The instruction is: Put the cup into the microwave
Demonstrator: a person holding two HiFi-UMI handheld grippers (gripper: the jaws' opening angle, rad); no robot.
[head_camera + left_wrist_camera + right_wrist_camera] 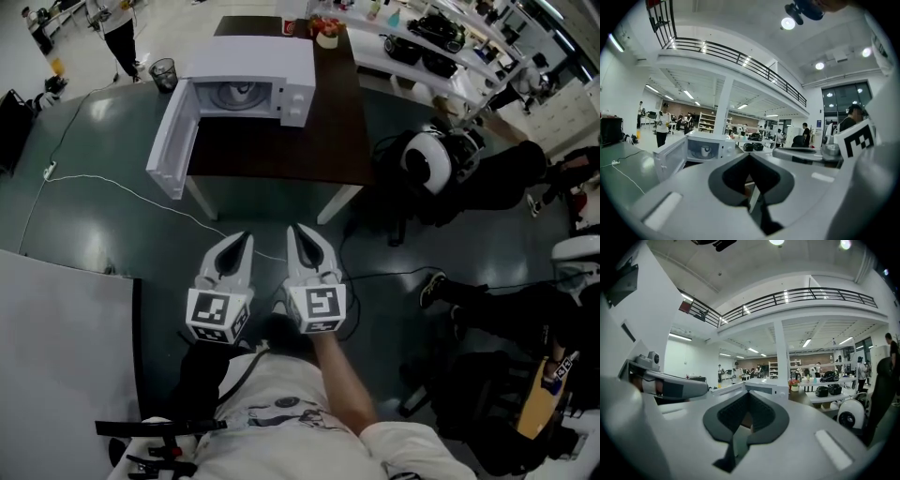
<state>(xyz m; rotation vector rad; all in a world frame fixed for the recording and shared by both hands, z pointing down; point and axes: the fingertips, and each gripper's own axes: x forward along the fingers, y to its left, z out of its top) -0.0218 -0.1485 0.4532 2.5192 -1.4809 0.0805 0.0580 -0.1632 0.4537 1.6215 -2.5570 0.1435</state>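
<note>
I'm holding both claws clenched, empty: left gripper (246, 238), right gripper (294, 230) side by side. Cup (707, 151) seemingly sitting inside microwave (253, 56) already — lying ahead, slightly left; left gripper marginally nearer, door (176, 141) hanging open.

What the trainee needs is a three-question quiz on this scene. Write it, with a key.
1. True or false: the door of the microwave stands open.
2. The cup is: A inside the microwave; B on the floor; C on a shelf.
3. How do the jaws of the right gripper stand, and what do they hold?
Key: 1 true; 2 A; 3 shut, holding nothing.
</note>
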